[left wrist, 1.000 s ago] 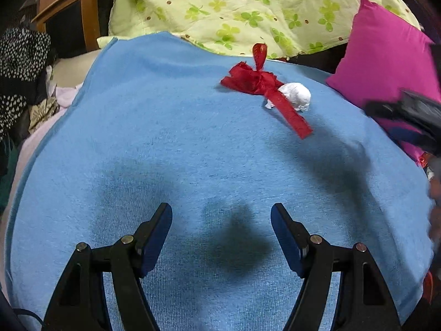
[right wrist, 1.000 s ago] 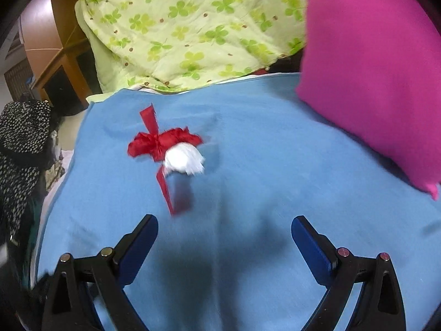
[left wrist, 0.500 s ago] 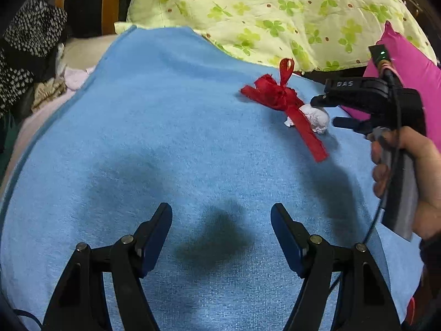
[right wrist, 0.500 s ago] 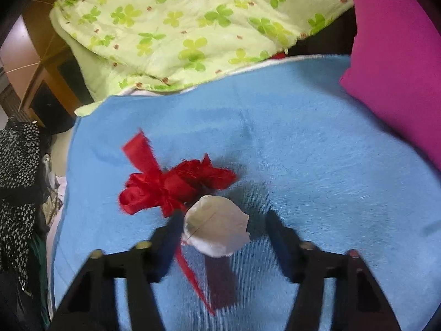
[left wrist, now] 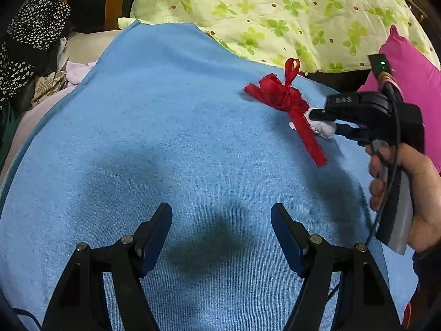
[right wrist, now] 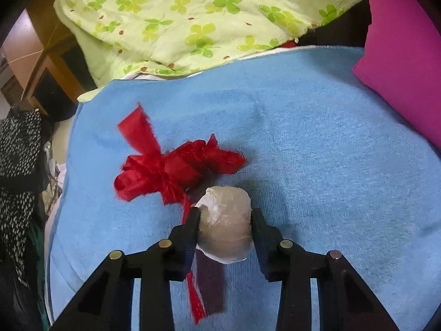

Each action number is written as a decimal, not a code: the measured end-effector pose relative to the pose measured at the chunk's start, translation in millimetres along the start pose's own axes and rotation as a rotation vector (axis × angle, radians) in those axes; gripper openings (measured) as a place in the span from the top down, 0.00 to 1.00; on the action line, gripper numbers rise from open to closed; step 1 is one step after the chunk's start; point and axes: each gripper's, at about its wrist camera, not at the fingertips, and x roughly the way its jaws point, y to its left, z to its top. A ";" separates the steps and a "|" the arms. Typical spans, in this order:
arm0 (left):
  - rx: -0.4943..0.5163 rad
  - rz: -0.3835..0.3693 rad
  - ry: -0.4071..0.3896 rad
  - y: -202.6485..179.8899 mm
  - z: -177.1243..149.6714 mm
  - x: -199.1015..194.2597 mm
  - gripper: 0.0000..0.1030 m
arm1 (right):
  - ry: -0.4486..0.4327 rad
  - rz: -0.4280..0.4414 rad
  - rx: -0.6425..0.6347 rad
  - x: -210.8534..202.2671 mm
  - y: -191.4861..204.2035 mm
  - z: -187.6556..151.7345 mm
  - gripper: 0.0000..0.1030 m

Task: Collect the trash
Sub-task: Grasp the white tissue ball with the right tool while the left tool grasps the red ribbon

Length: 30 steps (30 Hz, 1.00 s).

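Observation:
A crumpled white paper ball [right wrist: 226,220] lies on the blue blanket [right wrist: 330,165], and my right gripper [right wrist: 224,218] is shut on it, both pads pressing its sides. A red ribbon bow [right wrist: 171,168] lies just beyond and to the left, one tail running under the ball. In the left wrist view the bow [left wrist: 281,96] and the paper ball [left wrist: 323,128] sit at the far right, with the right gripper [left wrist: 322,122] held by a hand [left wrist: 413,182]. My left gripper [left wrist: 220,220] stands open over bare blanket, nothing between its fingers.
A green clover-print quilt [right wrist: 193,19] is bunched at the back. A magenta pillow [right wrist: 408,55] stands at the right. Black spotted clothing [left wrist: 30,41] and wooden furniture [right wrist: 46,63] lie off the blanket's left edge.
My right gripper came forward and down to the paper ball and shut on it. The left wrist view rolled slightly; the left gripper stayed open.

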 end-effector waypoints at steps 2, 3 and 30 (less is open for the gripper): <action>0.002 -0.001 -0.006 -0.6 0.0 -0.8 0.28 | -0.017 -0.013 -0.023 -11.4 -2.0 -5.5 0.62; 0.004 -0.003 -0.006 -1.1 -0.2 -0.9 0.28 | -0.024 -0.020 -0.031 -16.8 -3.6 -9.4 0.62; 0.079 -0.092 0.012 -84.9 124.2 77.8 0.26 | -0.274 0.104 0.046 -107.8 -60.1 -96.6 0.62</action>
